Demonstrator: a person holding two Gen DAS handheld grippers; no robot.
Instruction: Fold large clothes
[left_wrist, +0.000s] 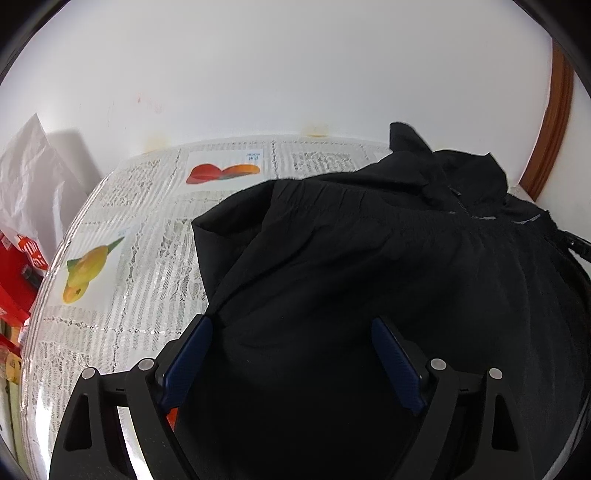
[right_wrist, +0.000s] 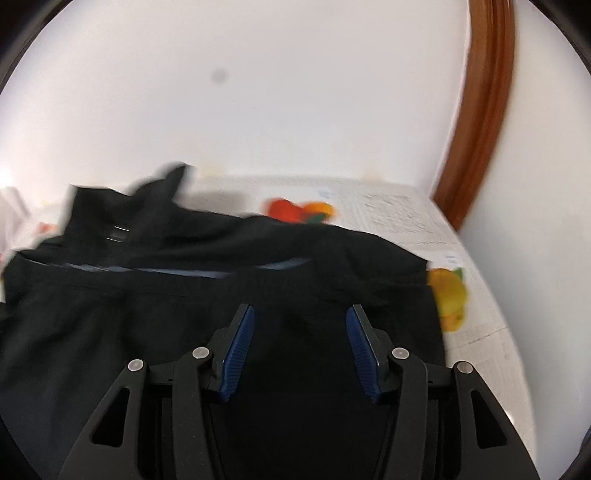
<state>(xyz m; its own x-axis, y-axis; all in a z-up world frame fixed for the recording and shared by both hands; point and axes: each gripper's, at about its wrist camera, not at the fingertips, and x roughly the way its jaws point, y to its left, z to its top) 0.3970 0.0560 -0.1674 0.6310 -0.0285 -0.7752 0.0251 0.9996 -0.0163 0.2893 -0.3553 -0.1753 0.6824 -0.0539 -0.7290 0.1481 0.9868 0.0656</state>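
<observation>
The right tool (right_wrist: 300, 314) and left tool (left_wrist: 291, 325) hang spread above the black jacket (left_wrist: 369, 258); its loose folds may slump once released.

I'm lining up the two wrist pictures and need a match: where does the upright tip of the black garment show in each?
Left wrist view: the garment's tip stands at upper right, against the white wall.
Right wrist view: the same tip is left of centre, blurred.
Shared landmark: the brown wooden frame curves down the right side in both, behind the table's cloth.
</observation>
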